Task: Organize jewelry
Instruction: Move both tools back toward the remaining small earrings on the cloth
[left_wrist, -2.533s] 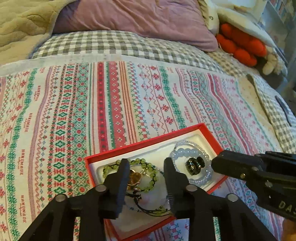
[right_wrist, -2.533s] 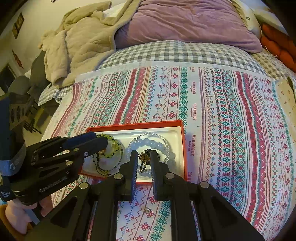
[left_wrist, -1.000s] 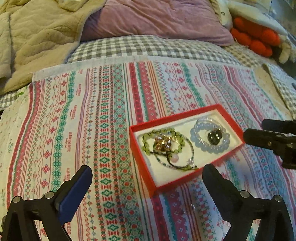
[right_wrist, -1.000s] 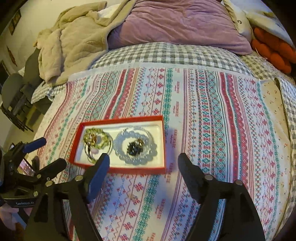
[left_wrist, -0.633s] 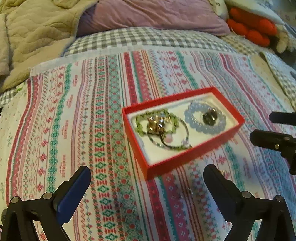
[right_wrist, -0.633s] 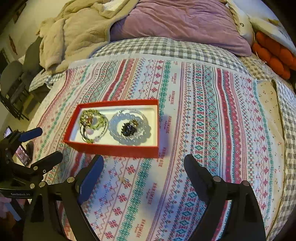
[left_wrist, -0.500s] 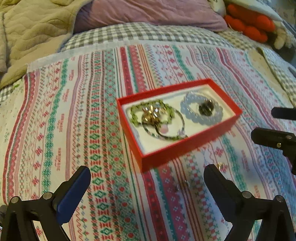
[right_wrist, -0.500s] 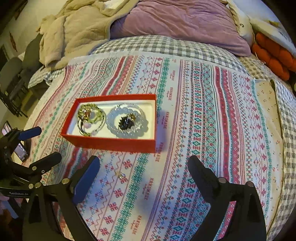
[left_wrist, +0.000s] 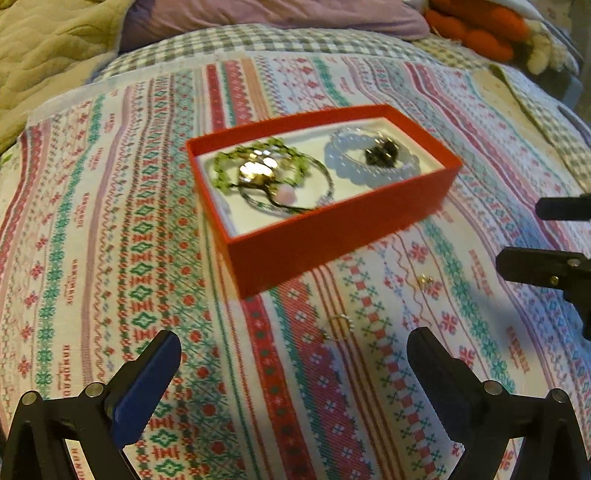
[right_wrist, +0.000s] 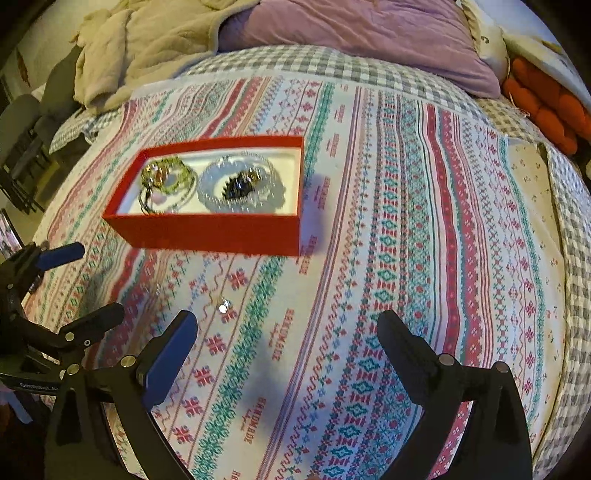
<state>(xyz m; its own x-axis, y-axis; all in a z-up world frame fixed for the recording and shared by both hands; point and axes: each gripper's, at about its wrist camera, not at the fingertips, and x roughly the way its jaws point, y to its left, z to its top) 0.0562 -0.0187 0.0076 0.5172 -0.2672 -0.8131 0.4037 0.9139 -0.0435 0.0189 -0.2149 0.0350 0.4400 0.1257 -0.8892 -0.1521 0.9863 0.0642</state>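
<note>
Motion blur softens the contents of the red box (left_wrist: 332, 236), so the pieces inside are hard to separate. In its left half a green beaded bracelet (left_wrist: 225, 168) lies tangled with a gold-coloured piece (left_wrist: 255, 171), a thin dark cord loop and a pink bead; how many separate items that makes cannot be told. In its right half one pale blue beaded bracelet (left_wrist: 369, 171) rings a dark ornament (left_wrist: 380, 155).

The box sits on a patterned cloth (right_wrist: 406, 221) spread over the bed. Two small loose pieces lie on the cloth near the box: a thin ring-like piece (left_wrist: 341, 325) and a tiny gold item (left_wrist: 424, 279), both too small to identify.

The left gripper (left_wrist: 291, 354) hovers on the near side of the box with its jaws spread wide, holding nothing. The right gripper (right_wrist: 286, 332) is likewise wide apart and empty; only its tips, cut off by the frame edge, show in the left wrist view. A purple pillow (right_wrist: 351, 29) and beige blanket (right_wrist: 147, 40) lie at the far end.
</note>
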